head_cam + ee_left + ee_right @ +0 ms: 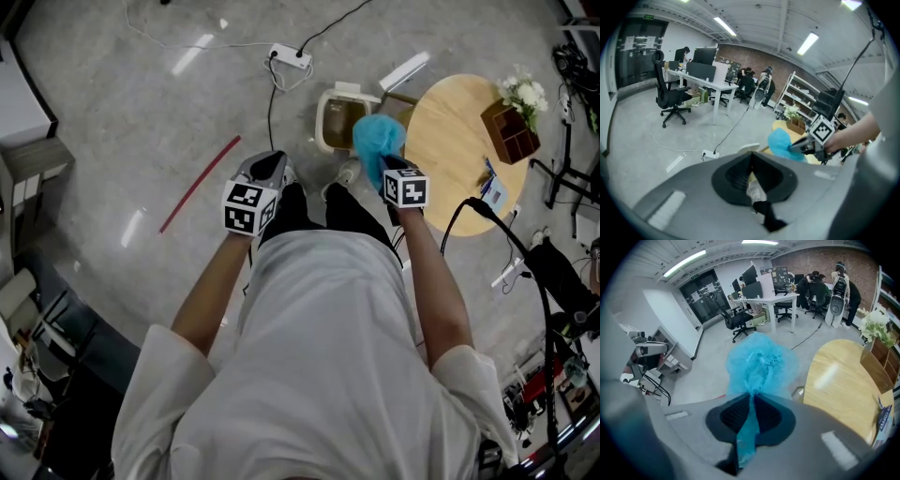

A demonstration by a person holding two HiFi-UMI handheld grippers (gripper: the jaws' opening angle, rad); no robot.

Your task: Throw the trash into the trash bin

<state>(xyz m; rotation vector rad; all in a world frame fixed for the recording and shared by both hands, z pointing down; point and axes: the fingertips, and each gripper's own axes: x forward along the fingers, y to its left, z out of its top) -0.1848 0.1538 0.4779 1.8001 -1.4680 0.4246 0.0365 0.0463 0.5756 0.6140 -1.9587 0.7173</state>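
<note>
While pinched fast between the jaws of the right gripper [751,398], billowing out as a blue trash wad [761,363] just beyond their tips. Just past and below those tips, an open-lidded trash bin [339,117] beside a round wooden table [459,141]. On the left gripper [751,161], clenched together, with nothing between the jaws.

The trash bin [322,120] stands on the floor [141,112], just left of the round table [450,164] (a box [511,131] on it), with a power strip [291,56] behind.
</note>
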